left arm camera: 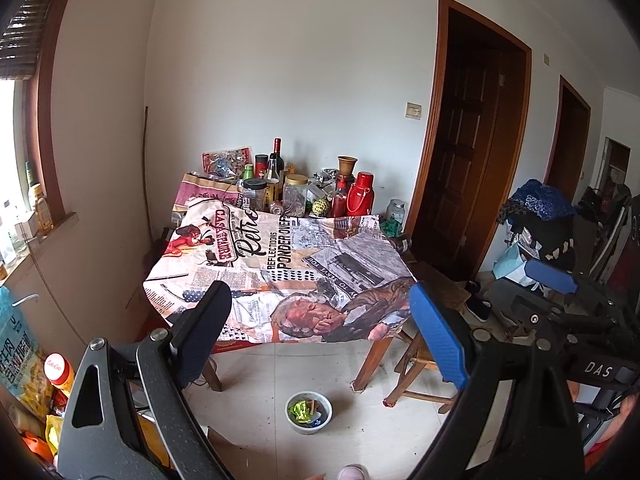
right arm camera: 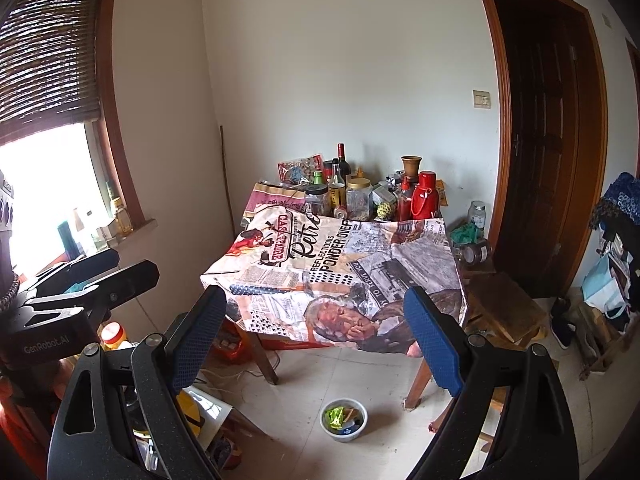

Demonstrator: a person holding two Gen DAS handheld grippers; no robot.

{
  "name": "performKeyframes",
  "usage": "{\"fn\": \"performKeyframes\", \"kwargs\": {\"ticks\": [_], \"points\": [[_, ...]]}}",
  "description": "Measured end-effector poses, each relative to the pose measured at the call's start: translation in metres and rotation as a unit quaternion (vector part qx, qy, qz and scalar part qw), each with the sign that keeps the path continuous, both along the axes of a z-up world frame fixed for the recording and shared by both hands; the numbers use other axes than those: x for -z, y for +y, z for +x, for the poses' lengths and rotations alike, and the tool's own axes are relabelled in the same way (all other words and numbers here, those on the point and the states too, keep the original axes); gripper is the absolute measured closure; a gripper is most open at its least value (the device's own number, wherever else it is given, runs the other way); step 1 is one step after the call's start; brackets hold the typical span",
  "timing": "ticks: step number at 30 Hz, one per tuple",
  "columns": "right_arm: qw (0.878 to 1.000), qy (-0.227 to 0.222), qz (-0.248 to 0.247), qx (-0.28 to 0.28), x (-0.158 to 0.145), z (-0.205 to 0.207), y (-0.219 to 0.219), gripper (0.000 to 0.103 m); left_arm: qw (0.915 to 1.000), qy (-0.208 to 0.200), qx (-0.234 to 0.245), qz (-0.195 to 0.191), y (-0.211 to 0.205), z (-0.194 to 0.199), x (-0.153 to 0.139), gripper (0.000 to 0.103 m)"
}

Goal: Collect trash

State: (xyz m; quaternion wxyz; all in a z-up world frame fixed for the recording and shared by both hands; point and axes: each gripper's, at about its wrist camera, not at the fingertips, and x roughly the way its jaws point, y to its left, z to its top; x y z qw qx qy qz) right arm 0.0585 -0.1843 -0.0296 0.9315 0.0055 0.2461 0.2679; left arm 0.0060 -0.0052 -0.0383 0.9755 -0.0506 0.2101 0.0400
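A small grey bowl stands on the tiled floor in front of the table. In it lie a crumpled green wrapper and some brown and blue scraps. My left gripper hangs open well above and short of the bowl, with nothing between its fingers. My right gripper is also open and empty, held beside the left one at about the same height. The table's printed cloth shows behind both grippers.
Bottles, jars and a red flask crowd the table's back edge. Wooden stools stand at its right. Snack bags and a jar pile up at the left by the window. Clothes and bags fill the right side near the doors.
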Motion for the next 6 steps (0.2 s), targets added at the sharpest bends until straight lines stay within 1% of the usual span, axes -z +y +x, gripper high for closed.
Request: {"fn": "performKeyframes", "kwargs": {"ticks": [6], "points": [[1.000, 0.000, 0.002, 0.000, -0.0004, 0.0012, 0.0004, 0.015, 1.0000, 0.001, 0.002, 0.002, 0.0004, 0.0014, -0.0006, 0.012]]}}
